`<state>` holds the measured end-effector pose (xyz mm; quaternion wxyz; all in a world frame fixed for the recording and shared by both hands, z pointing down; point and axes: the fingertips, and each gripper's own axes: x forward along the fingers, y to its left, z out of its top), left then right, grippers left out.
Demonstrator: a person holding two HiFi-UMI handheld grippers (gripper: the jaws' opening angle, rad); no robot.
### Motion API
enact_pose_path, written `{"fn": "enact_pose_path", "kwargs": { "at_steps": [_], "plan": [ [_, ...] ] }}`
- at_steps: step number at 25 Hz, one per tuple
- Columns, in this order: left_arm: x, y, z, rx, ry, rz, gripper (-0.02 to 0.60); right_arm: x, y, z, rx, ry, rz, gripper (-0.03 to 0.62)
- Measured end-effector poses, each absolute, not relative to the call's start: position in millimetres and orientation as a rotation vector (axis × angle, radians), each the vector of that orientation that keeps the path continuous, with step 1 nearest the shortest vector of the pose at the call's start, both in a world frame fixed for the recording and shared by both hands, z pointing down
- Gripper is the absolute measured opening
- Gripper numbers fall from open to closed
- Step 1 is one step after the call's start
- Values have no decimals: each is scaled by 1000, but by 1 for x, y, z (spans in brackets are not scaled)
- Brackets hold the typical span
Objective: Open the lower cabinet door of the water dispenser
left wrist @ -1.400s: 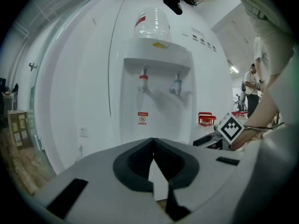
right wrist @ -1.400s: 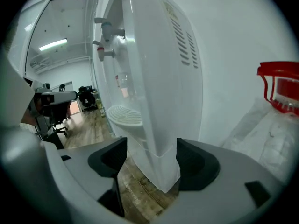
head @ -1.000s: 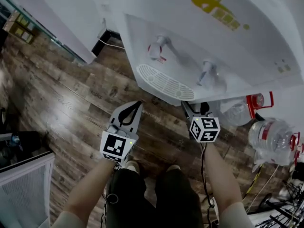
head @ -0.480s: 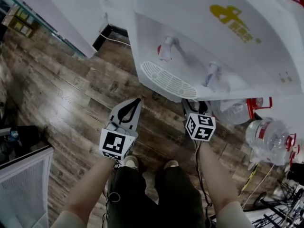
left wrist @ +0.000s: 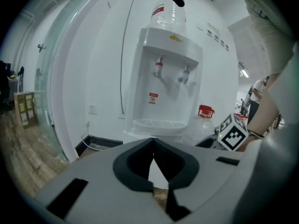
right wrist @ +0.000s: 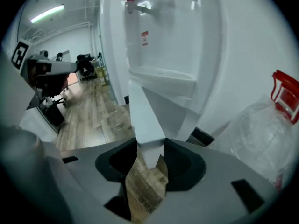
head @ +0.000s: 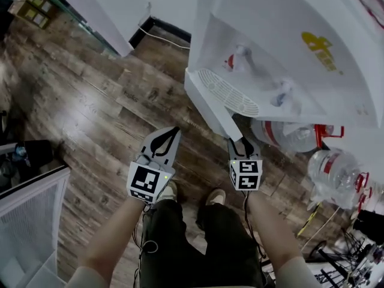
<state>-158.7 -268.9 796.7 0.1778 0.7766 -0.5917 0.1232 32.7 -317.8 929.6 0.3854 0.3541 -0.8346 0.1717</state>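
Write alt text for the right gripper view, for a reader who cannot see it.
The right gripper is closing its fingers on the edge of a white cabinet door, swung partly open below a water dispenser. Wood floor lies left; a clear water bottle sits right.

Lower cabinet door (head: 209, 104) stands ajar

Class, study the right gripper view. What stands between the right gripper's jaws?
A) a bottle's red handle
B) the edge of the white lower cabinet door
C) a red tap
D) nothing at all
B: the edge of the lower cabinet door runs between the closing jaws of the right gripper, with the pads touching it on both sides.
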Motion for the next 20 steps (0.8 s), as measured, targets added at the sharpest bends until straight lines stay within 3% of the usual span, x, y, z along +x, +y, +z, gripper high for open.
{"fn": "enact_pose_path", "kwargs": {
  "at_steps": [10,20],
  "plan": [
    [-191,-205,803,2046,-1685,350,6,-6,-263,933,788,-2060,547,179],
    [-247,-157,797,1924,-1762,347,6,-99,-200,932,665,-2043,838,192]
  ]
}}
